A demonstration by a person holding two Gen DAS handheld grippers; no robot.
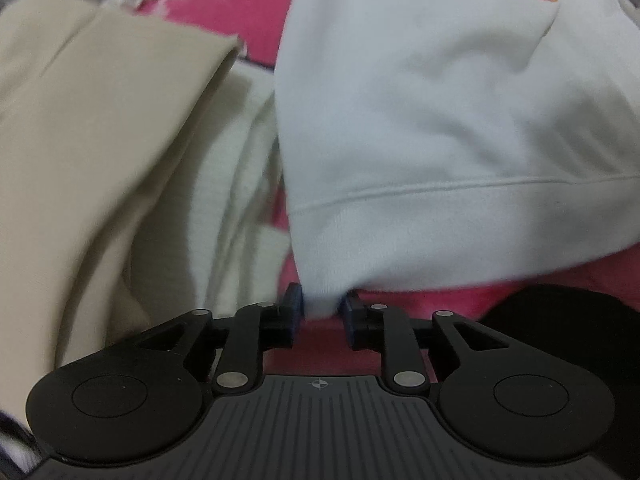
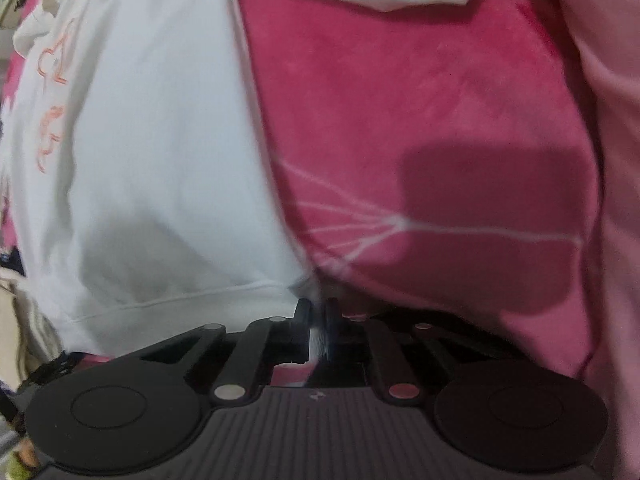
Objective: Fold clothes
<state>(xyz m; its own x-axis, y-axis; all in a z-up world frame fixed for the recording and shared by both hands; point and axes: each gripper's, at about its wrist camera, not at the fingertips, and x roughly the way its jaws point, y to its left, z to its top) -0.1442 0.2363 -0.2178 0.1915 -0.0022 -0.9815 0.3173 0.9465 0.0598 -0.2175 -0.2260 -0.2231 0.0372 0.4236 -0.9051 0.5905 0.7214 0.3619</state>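
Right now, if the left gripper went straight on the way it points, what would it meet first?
The white sweatshirt: the left gripper is already shut on a bunched hem corner, so going on would just push further into that fabric, probably.

Surface: pink plush blanket (image 2: 400, 100), white line pattern near right.
On it, centre: white sweatshirt (image 1: 420, 120), orange lettering at far end, ribbed hem near.
On it, left: beige garment (image 1: 80, 140), folded, beside cream garment (image 1: 228, 184).
On it, right edge: pale pink fabric (image 2: 612, 160).
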